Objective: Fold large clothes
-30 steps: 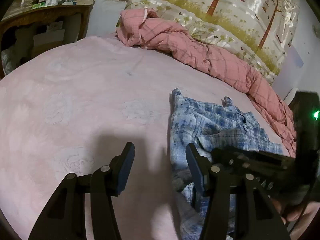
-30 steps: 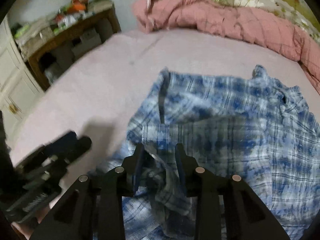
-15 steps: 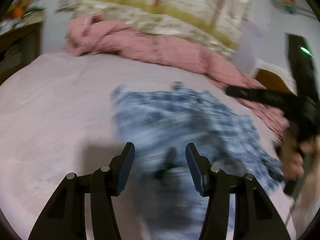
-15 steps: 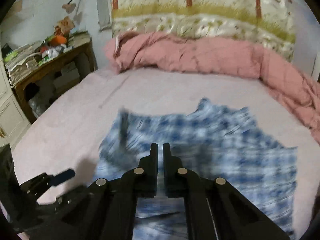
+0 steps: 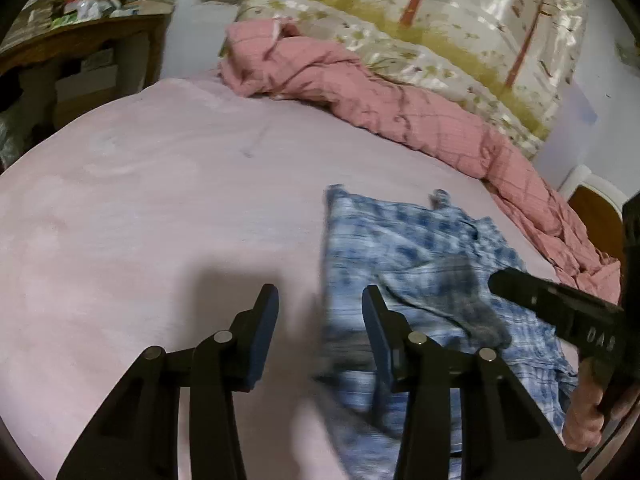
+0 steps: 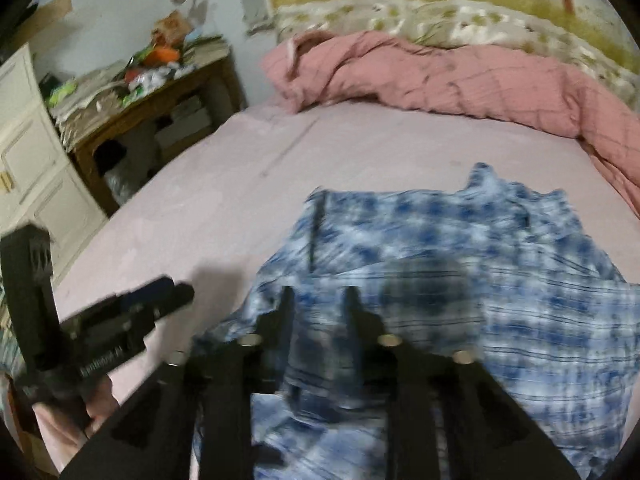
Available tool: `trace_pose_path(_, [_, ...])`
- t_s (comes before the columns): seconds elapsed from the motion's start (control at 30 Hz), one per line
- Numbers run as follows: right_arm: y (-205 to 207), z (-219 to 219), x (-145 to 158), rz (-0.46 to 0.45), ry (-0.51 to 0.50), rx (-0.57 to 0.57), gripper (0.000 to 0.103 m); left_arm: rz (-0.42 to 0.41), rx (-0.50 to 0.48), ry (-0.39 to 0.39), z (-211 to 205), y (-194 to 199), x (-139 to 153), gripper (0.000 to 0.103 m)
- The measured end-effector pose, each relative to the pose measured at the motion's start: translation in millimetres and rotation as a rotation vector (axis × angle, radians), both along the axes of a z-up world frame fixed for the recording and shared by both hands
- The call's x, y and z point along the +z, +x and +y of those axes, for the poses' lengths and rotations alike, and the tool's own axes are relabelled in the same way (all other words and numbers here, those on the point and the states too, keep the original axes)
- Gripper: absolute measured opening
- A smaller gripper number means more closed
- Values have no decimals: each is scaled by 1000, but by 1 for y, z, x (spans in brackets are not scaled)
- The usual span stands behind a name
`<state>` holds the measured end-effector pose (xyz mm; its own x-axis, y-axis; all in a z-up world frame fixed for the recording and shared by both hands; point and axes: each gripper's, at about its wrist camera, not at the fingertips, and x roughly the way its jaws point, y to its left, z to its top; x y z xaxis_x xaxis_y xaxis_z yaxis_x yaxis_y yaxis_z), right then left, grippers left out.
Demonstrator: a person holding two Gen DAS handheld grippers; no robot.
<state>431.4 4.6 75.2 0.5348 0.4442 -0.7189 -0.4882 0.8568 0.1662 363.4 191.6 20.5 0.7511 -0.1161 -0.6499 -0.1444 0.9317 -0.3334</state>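
Observation:
A blue plaid shirt [image 5: 420, 248] [image 6: 480, 280] lies spread and rumpled on the pink bed sheet [image 5: 160, 220] [image 6: 280, 168]. My left gripper [image 5: 318, 306] hovers over the shirt's left edge. Its jaws are closing, and the pads press on nothing. My right gripper [image 6: 319, 300] hangs above the shirt's near left part. Its jaws are opening, with cloth showing behind the gap but not pinched. In the left wrist view the right gripper [image 5: 560, 304] reaches in from the right. The left gripper [image 6: 152, 300] appears at the lower left of the right wrist view.
A pink checked quilt [image 5: 400, 108] [image 6: 460, 80] is bunched along the far side of the bed against patterned pillows [image 5: 460, 32]. A cluttered wooden desk [image 5: 80, 40] [image 6: 160, 92] and a white cabinet [image 6: 32, 160] stand to the left of the bed.
The right gripper's jaws, nearly shut half a second ago, have parted. The left jaws stand slightly narrower. Both views swung and are back over the shirt, whose bunched near fold now lies flatter.

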Motion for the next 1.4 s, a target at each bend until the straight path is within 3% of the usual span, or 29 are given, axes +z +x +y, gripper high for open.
trace_pose_path(0.1, [-1,24,-10,18,-44,25,30,24,1,-22,11,2,-6,41])
trace_pose_path(0.2, [8,42,-26,68,-80,37,30,49,-29,9,2,4,-10,41])
trace_pose_path(0.33, [16,61,-42,100,-136,76,30,60,4,27,0,8,-14,41])
trace_pose_path(0.43, [14,76,-49,74,-237,93,30,59,15,23,3,7,-15,41])
trace_pose_path(0.47, [13,78,-51,47,-286,52,30,56,23,26,4,6,-15,40])
trace_pose_path(0.5, [16,76,-52,46,-295,33,25,52,30,25,5,7,-14,40])
trace_pose_path(0.57, [19,66,-47,41,-281,-41,7,43,33,17,6,5,-14,36])
trace_pose_path(0.6, [19,56,-38,-6,-266,-106,7,38,27,12,6,6,-13,32])
trace_pose_path(0.67, [17,37,-18,-84,-225,-131,7,25,-8,3,2,6,-12,29])
trace_pose_path(0.83, [14,6,7,-57,-164,-101,7,-13,-205,-55,-26,7,-5,29])
trace_pose_path(0.9, [15,-3,13,-47,-144,-98,7,-37,-283,-38,-42,3,0,34])
trace_pose_path(0.97, [15,-10,17,-30,-98,-79,7,-73,-357,-46,-55,-2,8,54])
trace_pose_path(1.0, [14,-13,19,-22,-84,-70,7,-91,-379,-56,-60,-4,12,58])
trace_pose_path(1.07, [17,-14,15,10,-54,-45,7,-106,-414,-53,-70,-6,16,59])
trace_pose_path(1.2, [21,-6,3,42,-51,-48,7,29,-372,97,-85,10,-8,57])
trace_pose_path(1.23, [23,-4,0,46,-50,-51,7,59,-370,112,-83,16,-19,54])
trace_pose_path(1.3, [24,-2,-5,56,-41,-56,7,122,-345,99,-75,28,-38,30])
trace_pose_path(1.37, [25,-2,-9,74,-23,-47,7,112,-300,35,-60,30,-42,5])
trace_pose_path(1.4, [26,-2,-11,79,-20,-46,7,98,-276,24,-54,30,-39,4])
